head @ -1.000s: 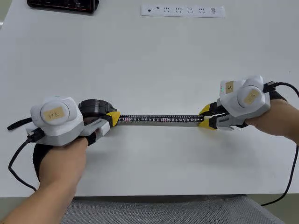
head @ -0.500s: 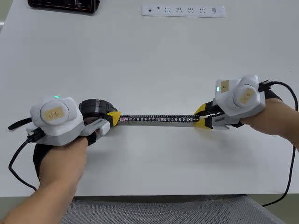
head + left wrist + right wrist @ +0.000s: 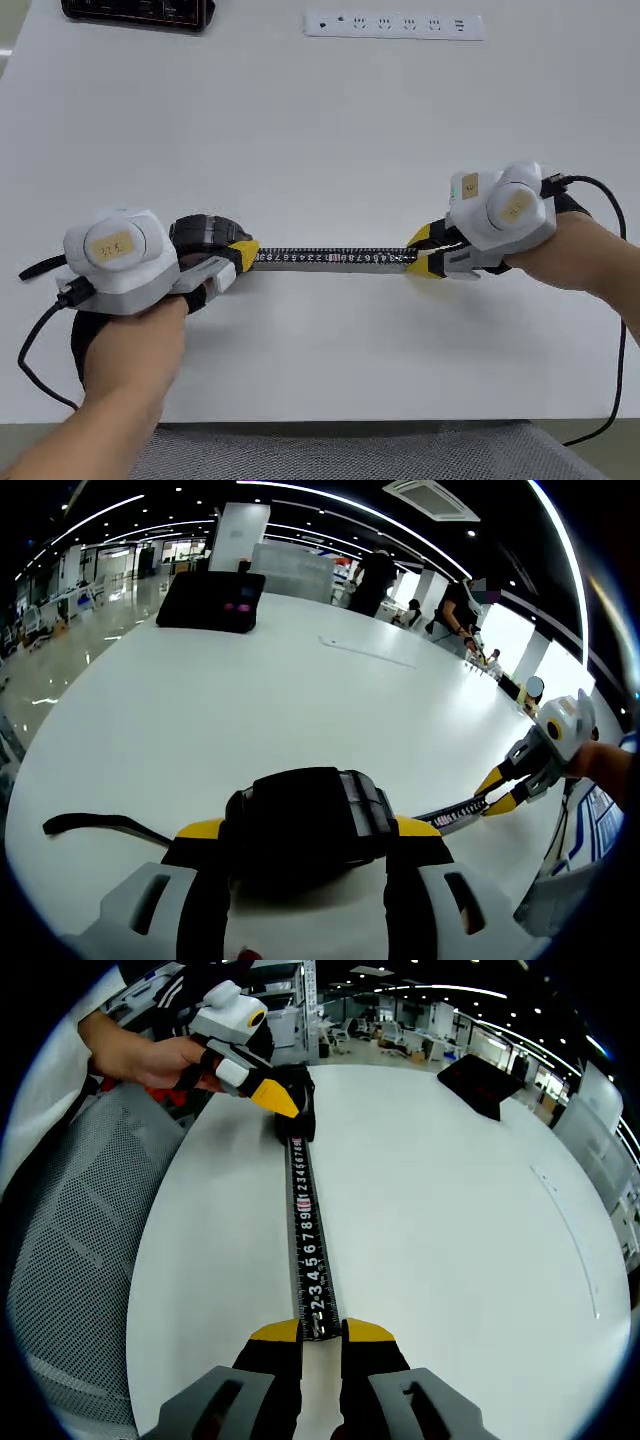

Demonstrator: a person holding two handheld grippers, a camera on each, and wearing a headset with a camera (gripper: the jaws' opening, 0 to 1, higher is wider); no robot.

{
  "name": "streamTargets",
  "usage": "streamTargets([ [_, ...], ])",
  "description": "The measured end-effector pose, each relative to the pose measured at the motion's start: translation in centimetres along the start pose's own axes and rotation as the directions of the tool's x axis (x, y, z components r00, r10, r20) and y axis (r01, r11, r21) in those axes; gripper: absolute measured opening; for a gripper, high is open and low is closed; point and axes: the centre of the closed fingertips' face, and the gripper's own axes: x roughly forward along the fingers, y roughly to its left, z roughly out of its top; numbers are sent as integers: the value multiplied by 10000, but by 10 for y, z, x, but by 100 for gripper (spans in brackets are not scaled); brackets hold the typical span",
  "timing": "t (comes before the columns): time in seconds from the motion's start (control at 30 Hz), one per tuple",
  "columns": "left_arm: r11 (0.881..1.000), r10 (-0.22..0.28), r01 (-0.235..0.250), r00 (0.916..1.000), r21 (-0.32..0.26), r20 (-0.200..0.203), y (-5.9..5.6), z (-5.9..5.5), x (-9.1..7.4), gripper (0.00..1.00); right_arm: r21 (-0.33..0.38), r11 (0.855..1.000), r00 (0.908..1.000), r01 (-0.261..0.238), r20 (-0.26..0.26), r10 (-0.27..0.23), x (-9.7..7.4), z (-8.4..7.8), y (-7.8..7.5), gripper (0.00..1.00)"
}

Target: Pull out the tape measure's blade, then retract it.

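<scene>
We see a wide white table (image 3: 330,140) across most of the head view, with the grey mesh of a chair (image 3: 330,455) at its near edge. At the far edge lie a black case (image 3: 135,10) and, well apart from it to the right, a white power strip (image 3: 393,22). Nearer us, the left gripper (image 3: 240,254) sits low at the left, its jaws clenched around the body of the black tape measure (image 3: 205,232), which fills the gap between the yellow tips in the left gripper view. The right gripper (image 3: 418,252) faces it from the right, jaws pinched together on the free end of the blade (image 3: 330,256). The blade runs straight between the two grippers, drawn out of the tape measure, numbers facing up; we cannot tell whether it touches the table. A thin black strap (image 3: 90,820) trails from the tape measure across the table.
</scene>
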Motion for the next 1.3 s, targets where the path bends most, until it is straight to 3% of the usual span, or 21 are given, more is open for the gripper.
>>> streamTargets([
  [1.3,9997,-194,195,9998,-165,67,0,1,0,58,-235,9993,9986,-287,426,297,22,36,2,10],
])
